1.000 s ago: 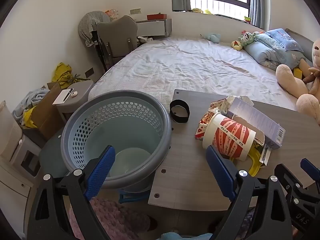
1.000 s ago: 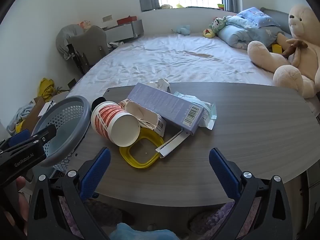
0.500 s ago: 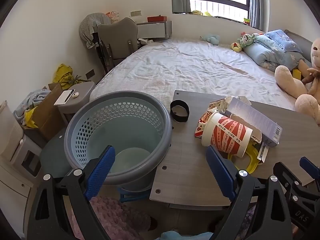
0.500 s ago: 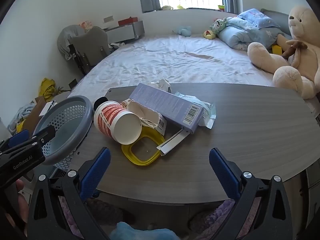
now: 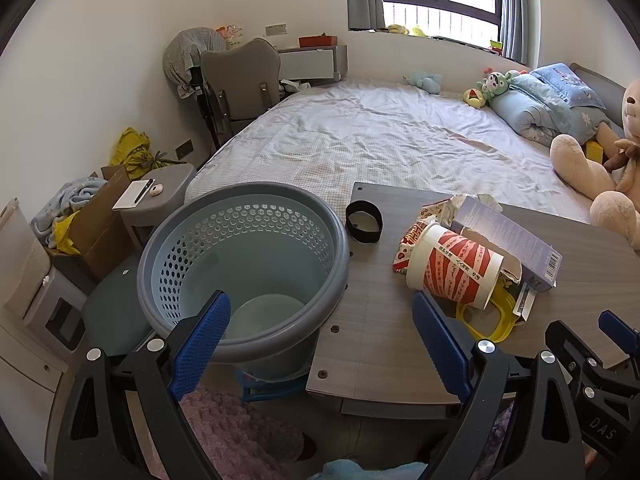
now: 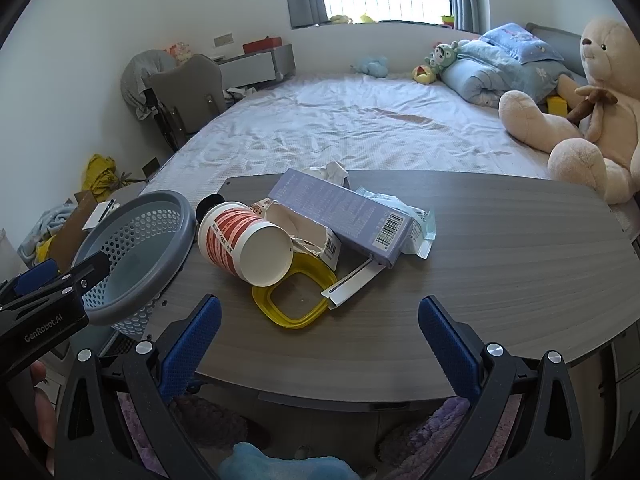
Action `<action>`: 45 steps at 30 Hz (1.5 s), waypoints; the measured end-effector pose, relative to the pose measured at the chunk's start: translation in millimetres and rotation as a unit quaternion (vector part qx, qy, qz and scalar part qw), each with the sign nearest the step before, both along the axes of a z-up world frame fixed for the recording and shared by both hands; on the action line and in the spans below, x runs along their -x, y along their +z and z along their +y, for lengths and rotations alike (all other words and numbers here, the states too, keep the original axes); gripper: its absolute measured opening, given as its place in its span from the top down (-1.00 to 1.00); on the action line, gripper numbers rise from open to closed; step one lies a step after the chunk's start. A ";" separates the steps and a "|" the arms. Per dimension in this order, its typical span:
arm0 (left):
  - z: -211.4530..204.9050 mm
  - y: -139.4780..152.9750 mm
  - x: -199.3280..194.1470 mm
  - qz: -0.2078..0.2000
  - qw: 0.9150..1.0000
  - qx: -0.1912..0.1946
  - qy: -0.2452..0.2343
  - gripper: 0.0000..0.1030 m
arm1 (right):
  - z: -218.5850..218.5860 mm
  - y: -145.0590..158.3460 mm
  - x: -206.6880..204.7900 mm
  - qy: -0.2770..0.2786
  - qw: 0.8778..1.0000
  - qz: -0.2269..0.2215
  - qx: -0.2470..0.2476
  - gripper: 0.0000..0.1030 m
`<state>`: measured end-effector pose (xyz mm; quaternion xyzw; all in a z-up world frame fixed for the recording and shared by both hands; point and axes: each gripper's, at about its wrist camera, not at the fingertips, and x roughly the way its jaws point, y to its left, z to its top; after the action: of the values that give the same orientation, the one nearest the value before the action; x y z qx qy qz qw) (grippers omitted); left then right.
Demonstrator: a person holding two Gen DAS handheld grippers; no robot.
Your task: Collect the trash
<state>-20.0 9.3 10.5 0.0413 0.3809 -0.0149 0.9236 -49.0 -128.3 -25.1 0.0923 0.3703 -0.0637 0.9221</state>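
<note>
Right now both claws stand wide apart and hold nothing: the left gripper (image 5: 320, 320) hangs over the near rim of the round grey perforated plastic basket (image 5: 244, 264), and the right gripper (image 6: 320, 330) hovers above the near edge of the grey wood-grain table (image 6: 500, 264). That basket stands just left of the table, its rim touching or nearly touching the table's left edge, and its inside looks bare. All the trash sits in one heap on the left part of the table: a red-and-white paper cup (image 6: 244, 242) lying on its side with its mouth toward the near edge, a yellow plastic ring-shaped lid (image 6: 294, 300) partly under it, a torn white carton (image 6: 308, 234) beside the cup, and a long lilac cardboard box (image 6: 340, 216) resting across the heap over a pale blue wrapper (image 6: 416, 226). Farther left, near the table's far corner, a black band (image 5: 363, 222) stands apart from the heap.
</note>
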 end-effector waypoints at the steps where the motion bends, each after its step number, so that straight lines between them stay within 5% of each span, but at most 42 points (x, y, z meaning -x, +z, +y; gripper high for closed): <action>1: 0.1 -0.1 0.2 0.000 1.000 0.000 0.000 -0.71 | 0.4 0.2 0.0 0.000 1.000 -0.001 0.000 -0.88; 45: 1.1 -1.6 2.1 0.001 1.000 0.001 0.000 -0.71 | 0.9 4.0 3.7 0.002 1.000 -0.006 0.000 -0.88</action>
<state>-22.2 10.4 8.9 0.0404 0.3820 -0.0156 0.9232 -52.8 -127.4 -21.1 0.0917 0.3649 -0.0617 0.9245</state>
